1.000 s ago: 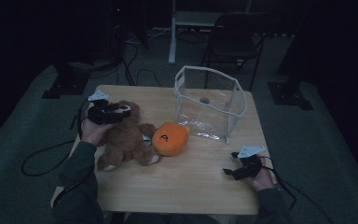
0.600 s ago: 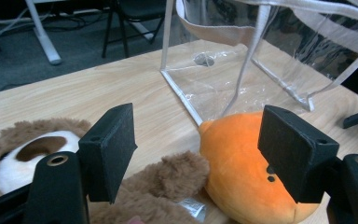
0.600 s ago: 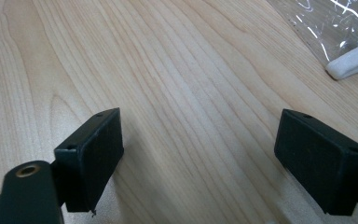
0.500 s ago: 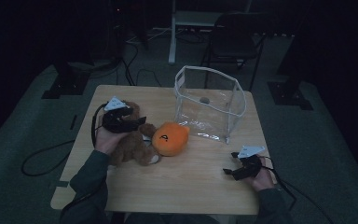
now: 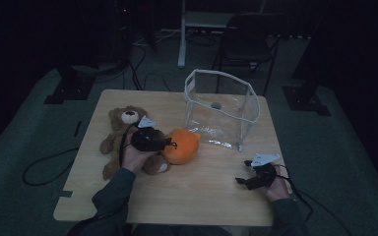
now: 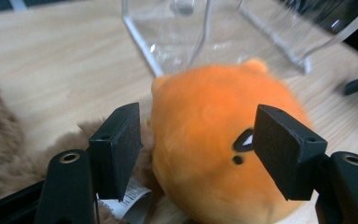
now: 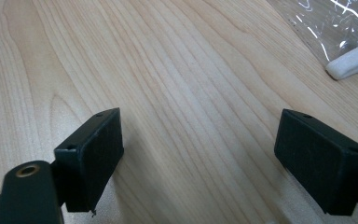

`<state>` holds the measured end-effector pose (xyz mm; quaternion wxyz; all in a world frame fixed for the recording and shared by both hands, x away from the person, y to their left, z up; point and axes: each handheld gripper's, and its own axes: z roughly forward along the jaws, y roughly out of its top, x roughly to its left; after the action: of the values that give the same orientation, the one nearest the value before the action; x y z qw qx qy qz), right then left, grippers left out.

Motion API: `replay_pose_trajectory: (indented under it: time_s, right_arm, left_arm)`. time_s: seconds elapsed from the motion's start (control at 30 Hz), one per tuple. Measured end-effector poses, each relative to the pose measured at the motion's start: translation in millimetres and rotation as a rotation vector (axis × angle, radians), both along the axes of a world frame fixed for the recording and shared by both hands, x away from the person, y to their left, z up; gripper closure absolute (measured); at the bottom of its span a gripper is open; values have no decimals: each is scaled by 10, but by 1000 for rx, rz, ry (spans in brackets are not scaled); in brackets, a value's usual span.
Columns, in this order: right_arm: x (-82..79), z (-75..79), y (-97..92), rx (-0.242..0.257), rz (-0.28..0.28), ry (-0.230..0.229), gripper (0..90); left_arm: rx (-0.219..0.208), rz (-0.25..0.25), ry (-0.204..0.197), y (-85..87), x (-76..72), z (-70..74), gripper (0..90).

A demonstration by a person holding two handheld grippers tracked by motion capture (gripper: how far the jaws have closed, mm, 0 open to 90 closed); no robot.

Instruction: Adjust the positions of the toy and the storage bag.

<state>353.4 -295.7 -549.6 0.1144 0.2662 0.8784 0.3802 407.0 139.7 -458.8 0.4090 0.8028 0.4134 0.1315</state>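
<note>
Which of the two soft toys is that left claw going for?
The round orange plush toy, not the brown teddy bear beside it. The left gripper's open jaws sit on either side of the orange one.

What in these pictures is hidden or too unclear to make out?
- Small dark object in the clear container, high view: too small and dim to identify.
- Teddy bear, high view: belly covered by the hand and left claw.
- Orange plush, left claw view: bottom cut off by the frame edge.
</note>
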Motion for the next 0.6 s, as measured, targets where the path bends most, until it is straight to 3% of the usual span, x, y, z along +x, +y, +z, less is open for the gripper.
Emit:
replay_pose_trajectory:
  time_s: [0.1,0.27,0.37,0.4,0.53,0.6]
  right_arm:
    - [-1,0,0,0,-1,1,148]
    - [-1,0,0,0,0,1,148]
    - [-1,0,1,0,-1,1,147]
    - [-1,0,0,0,0,1,147]
    - [-1,0,0,0,0,1,148]
    - [-1,0,0,0,-1,1,148]
  left_arm:
    - [0,1,24,-34,26,-106,296]
    - [-2,1,39,-69,31,-139,226]
    - [-16,-53,83,-176,11,-211,146]
    - [-16,-53,83,-176,11,-211,133]
    - [-77,-134,150,-293,3,-320,98]
    - [-76,-151,154,-327,-16,-331,100]
